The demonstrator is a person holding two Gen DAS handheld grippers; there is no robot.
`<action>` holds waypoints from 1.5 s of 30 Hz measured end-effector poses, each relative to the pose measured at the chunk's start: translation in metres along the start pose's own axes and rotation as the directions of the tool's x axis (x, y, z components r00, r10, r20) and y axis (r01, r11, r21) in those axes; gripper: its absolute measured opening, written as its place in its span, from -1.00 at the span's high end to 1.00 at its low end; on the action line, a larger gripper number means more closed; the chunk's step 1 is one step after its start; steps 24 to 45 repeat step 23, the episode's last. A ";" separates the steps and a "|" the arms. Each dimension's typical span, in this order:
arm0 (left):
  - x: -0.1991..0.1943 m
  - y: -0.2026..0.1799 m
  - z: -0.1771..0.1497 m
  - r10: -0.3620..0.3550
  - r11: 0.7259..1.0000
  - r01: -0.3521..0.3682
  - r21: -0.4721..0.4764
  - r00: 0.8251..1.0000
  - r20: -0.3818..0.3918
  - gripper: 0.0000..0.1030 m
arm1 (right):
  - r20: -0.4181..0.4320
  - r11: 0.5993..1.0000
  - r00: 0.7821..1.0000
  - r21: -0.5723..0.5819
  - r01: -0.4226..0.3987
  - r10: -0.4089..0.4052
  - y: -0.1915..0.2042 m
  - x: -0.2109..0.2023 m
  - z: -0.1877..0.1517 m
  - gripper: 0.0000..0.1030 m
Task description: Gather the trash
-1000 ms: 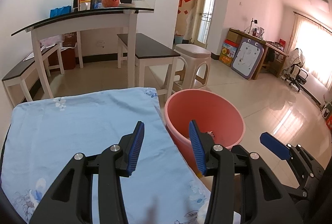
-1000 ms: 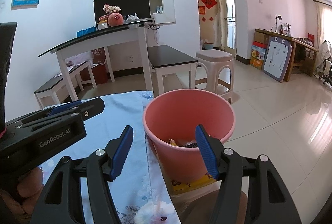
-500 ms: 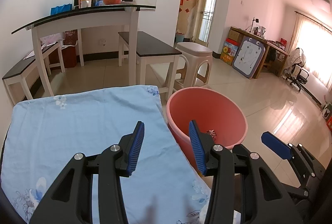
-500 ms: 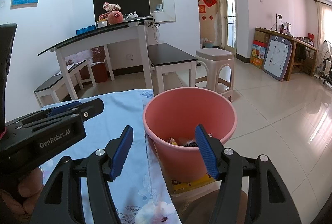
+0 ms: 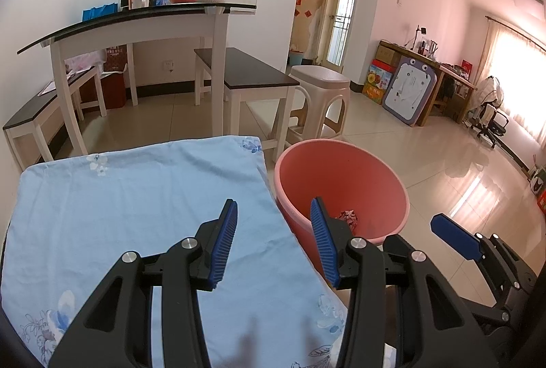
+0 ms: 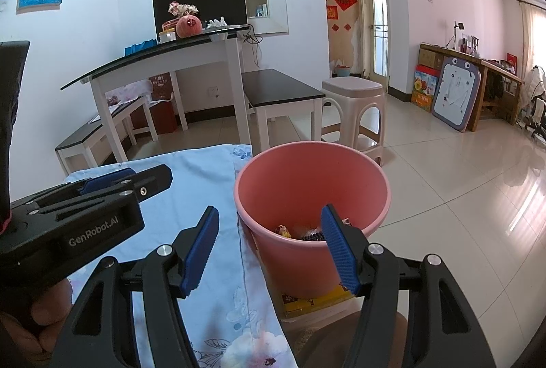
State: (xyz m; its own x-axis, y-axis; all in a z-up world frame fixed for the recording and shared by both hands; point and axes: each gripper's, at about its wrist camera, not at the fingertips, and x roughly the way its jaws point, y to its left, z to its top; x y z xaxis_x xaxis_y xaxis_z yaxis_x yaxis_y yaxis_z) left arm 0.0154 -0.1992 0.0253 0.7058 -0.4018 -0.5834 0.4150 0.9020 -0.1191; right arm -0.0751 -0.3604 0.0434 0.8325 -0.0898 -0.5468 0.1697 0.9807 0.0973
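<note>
A pink plastic bucket (image 5: 344,177) (image 6: 307,177) stands on the floor just right of a surface covered with a light blue floral cloth (image 5: 136,204) (image 6: 204,170). Crumpled wrappers (image 6: 300,231) (image 5: 348,217) lie at its bottom. My left gripper (image 5: 274,221) hangs open over the cloth's right edge, its right finger in front of the bucket, nothing between the pads. My right gripper (image 6: 269,228) is open too, straddling the bucket's near rim, empty. In the right wrist view the left gripper's black body (image 6: 78,214) shows at left, held by a hand (image 6: 37,316).
Behind the cloth stand a white desk with a glass top (image 5: 136,23), two dark-topped benches (image 5: 249,71), and a beige plastic stool (image 5: 322,95). A yellow box (image 6: 317,299) lies under the bucket. Tiled floor (image 5: 426,156) stretches right toward a wooden desk and office chair.
The left wrist view has tipped slightly, showing a little more of the bucket's inside. Both grippers stay open and in place.
</note>
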 end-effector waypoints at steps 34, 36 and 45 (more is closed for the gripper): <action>0.006 0.001 -0.006 0.011 1.000 -0.011 -0.007 1.000 -0.017 0.12 | -0.021 1.000 1.000 0.002 0.000 0.000 -0.003 0.014 -0.010 -0.20; 0.006 0.001 -0.006 0.011 1.000 -0.011 -0.007 1.000 -0.017 0.12 | -0.021 1.000 1.000 0.002 0.000 0.000 -0.003 0.014 -0.010 -0.20; 0.006 0.001 -0.006 0.011 1.000 -0.011 -0.007 1.000 -0.017 0.12 | -0.021 1.000 1.000 0.002 0.000 0.000 -0.003 0.014 -0.010 -0.20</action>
